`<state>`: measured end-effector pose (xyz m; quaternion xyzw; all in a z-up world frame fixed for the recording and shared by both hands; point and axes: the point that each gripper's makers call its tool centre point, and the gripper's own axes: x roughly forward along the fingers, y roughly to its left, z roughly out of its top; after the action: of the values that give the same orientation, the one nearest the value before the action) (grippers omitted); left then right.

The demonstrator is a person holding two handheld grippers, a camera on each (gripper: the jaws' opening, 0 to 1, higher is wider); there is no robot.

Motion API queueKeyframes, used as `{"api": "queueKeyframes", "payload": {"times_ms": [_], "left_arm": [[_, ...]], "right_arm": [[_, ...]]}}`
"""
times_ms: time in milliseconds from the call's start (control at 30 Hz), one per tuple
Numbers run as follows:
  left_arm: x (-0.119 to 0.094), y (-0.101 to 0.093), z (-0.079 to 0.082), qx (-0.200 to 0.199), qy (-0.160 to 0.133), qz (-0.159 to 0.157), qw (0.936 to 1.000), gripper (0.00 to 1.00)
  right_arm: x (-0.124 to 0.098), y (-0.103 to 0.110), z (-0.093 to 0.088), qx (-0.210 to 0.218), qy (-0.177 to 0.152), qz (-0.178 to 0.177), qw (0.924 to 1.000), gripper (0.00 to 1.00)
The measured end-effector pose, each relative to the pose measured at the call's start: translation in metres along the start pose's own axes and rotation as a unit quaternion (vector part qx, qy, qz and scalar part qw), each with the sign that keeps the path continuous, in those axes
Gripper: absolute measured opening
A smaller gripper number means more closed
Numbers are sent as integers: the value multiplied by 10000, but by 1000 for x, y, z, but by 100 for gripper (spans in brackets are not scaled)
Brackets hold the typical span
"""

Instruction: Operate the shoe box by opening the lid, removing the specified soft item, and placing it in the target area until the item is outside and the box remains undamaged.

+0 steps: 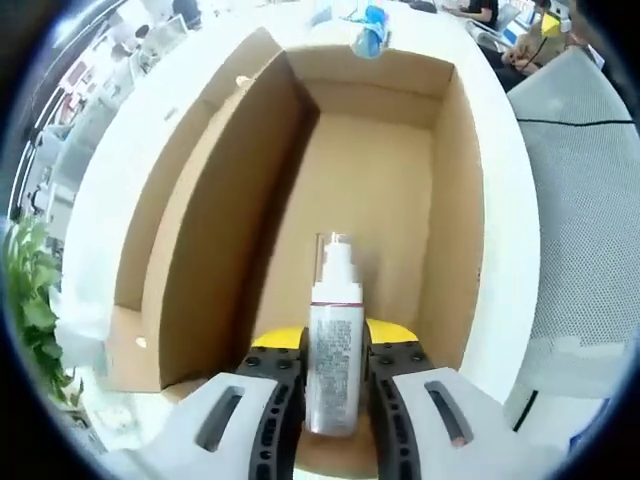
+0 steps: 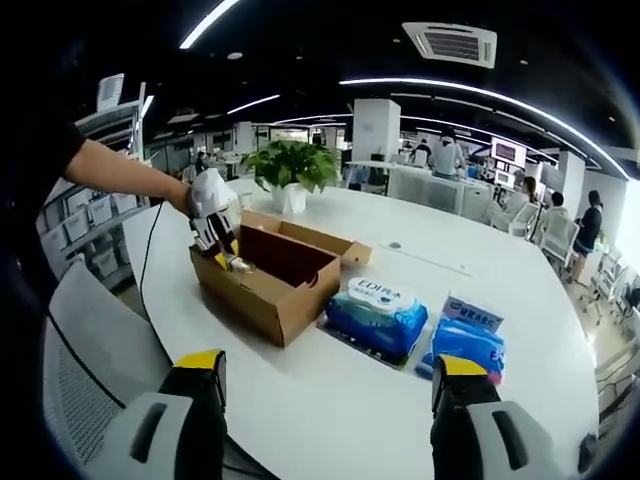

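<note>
1. Holding a white pump bottle (image 1: 334, 340) upright between its fingers, the left gripper (image 1: 334, 400) sits at the near end of the open shoe box (image 1: 200, 250); the fingers are closed on the lower body of the bottle, whose pump head points toward the far wall.
2. Lid opening looks done: in the left gripper view the cardboard flap stands up along the left side and the brown floor of the box is bare apart from the bottle.
3. In the right gripper view the left gripper (image 2: 215, 222), held by a person's arm, hovers at the near-left corner of the box (image 2: 285, 275), with the bottle seeming to sit at or just above rim level, so removal is under way and, as I judge it, not finished.
4. The bottle is a rigid-looking thing and not obviously soft; whether it is the specified item I cannot tell.
5. The right gripper (image 2: 330, 410) is well apart from the box, low over the white surface (image 2: 330, 390), its fingers spread wide and holding nothing.
6. Beside the box lie two blue wipe packs (image 2: 378, 312), touching or nearly touching its right side.
7. Left to do: lift the bottle clear over the rim and set it on the surface in the target area, which is not marked in either view.
8. The box shows no tear or crush so far.
</note>
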<state>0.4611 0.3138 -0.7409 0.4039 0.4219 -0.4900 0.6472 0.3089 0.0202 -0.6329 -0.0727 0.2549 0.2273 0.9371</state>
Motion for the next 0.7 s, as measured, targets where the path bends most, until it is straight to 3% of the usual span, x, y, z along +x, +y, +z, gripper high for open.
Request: {"api": "queueKeyframes", "payload": {"times_ms": [333, 600, 700], "left_arm": [[-29, -1, 23, -363, -448, 229, 9981, 20], [-45, -13, 47, -263, -765, 226, 9965, 20], [-49, -18, 56, -185, -881, 216, 9957, 20]], "right_arm": [[2, 7, 10, -121, -176, 136, 9997, 82], [5, 16, 12, -216, -140, 363, 9990, 78], [6, 22, 12, -125, -91, 493, 9987, 71]]}}
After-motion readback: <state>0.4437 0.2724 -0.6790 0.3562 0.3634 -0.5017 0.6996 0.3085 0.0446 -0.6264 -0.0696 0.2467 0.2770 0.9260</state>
